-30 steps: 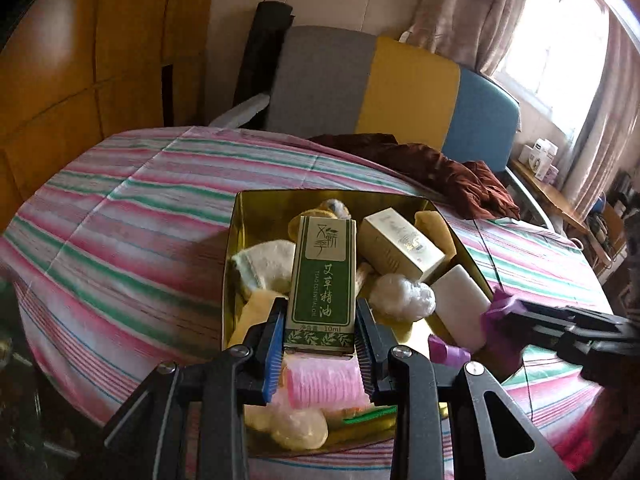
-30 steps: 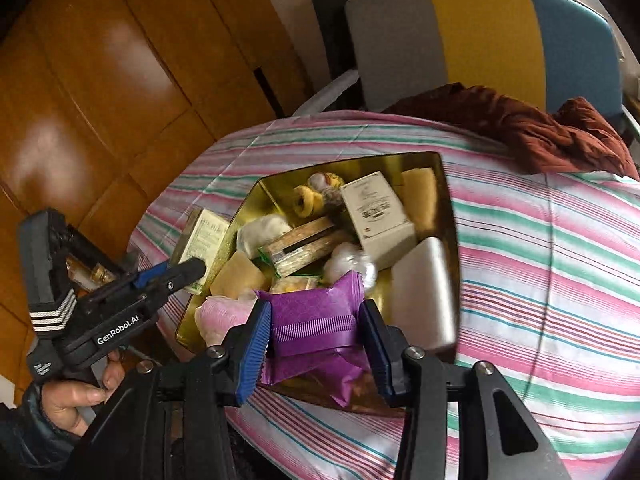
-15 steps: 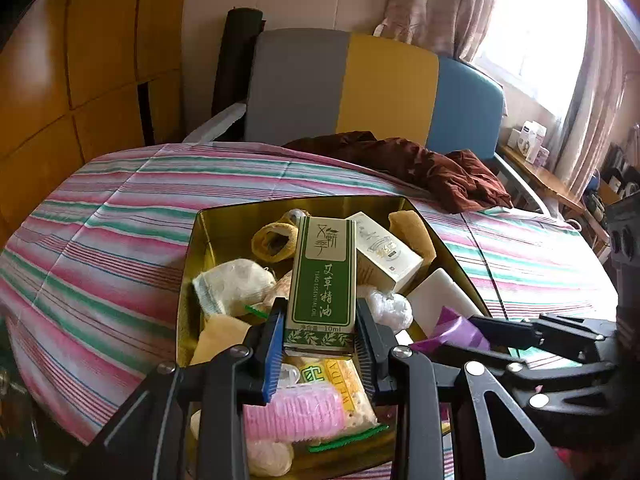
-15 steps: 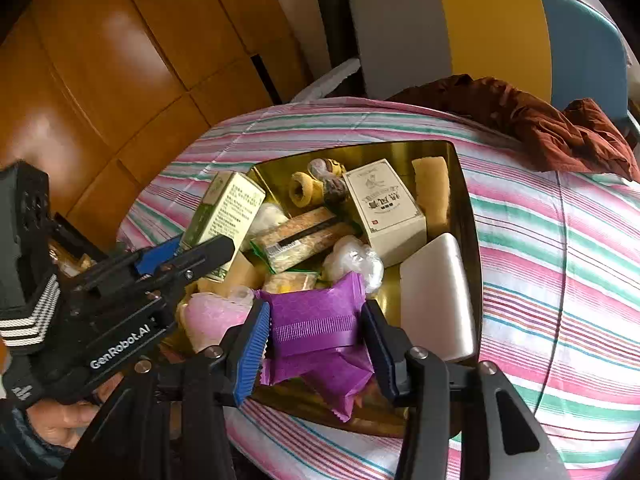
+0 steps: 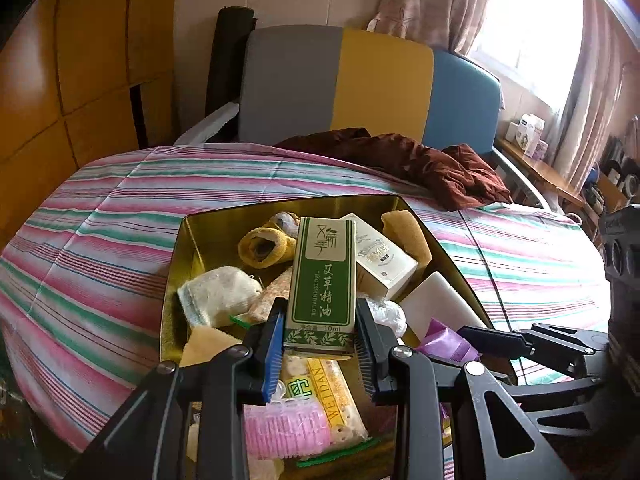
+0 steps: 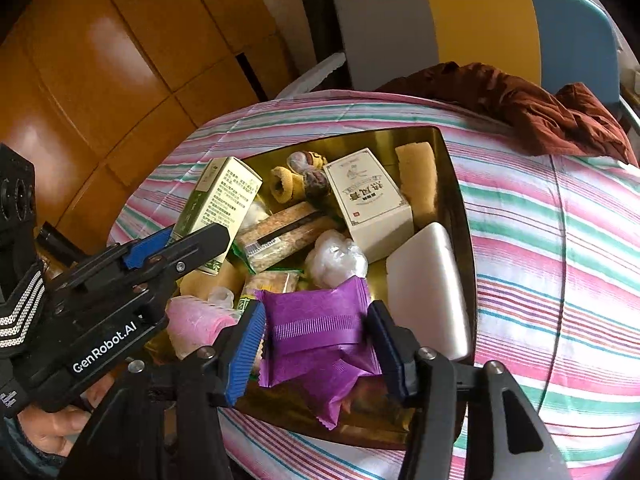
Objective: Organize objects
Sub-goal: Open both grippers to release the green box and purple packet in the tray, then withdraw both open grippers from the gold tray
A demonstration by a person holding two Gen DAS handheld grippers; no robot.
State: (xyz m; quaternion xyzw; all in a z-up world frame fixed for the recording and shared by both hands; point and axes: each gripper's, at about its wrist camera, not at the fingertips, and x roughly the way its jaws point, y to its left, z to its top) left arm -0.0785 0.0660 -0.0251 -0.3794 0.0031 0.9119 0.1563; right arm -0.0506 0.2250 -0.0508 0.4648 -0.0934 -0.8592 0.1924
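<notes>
Gold tin, open and shallow, sits on a striped cloth that covers the tabletop, and everything else is placed against it. Left gripper hangs over the tin's near end with its jaws clamped on the lower part of a green box, which stands tilted above the contents. Right gripper is at the tin's near right corner; its jaws are opening, and a purple packet lies between them, its lower end sagging over the tin's near rim. The right pad looks just clear of the wrapper, while the left pad is so close that I cannot tell whether it touches.

Inside the tin, toward the far wall, lie a yellow rolled sock and a tan sponge in the far right corner. A white box rests beside the sponge, and a white block lies along the tin's right wall. A crumpled clear wrapper sits near the middle, just above the purple packet. A pale folded sock is by the left wall, and a pink hair roller lies at the near end.

Beyond the tin's far side, a dark red garment is heaped on the cloth, before a grey, yellow and blue chair back. A person's hand holds the left gripper.
</notes>
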